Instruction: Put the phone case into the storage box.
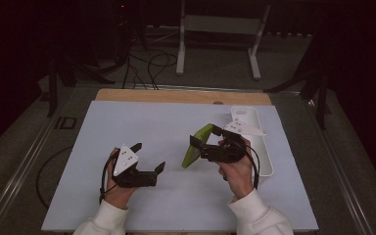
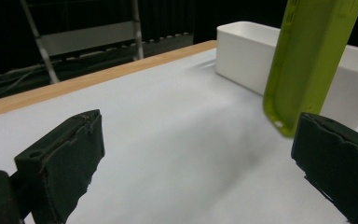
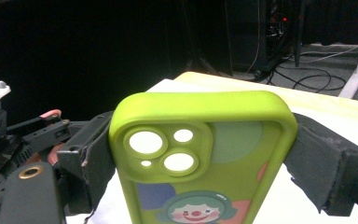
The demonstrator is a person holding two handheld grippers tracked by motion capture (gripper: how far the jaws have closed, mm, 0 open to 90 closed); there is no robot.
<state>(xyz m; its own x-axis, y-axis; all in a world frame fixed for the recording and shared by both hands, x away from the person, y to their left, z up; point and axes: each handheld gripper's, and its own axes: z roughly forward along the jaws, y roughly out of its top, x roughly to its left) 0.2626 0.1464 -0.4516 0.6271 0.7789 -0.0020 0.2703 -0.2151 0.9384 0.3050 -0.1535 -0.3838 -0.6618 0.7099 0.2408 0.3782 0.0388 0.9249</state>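
While clamped on one green phone case (image 1: 199, 145), right gripper (image 1: 206, 140); left gripper (image 1: 148, 157) spread wide, one white tray (image 1: 267, 159) nearby

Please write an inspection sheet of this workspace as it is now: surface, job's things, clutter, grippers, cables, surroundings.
Surface: pale blue-grey mat on a wooden table.
Job's things: green phone case, clown picture inside, held tilted above the mat; white tray at the right side.
Clutter: nothing seen.
Grippers: right gripper has its jaws shut on the case's edges; left gripper has its jaws open and bare.
Cables: black cables on the floor behind the table.
Surroundings: white stand, dark room.
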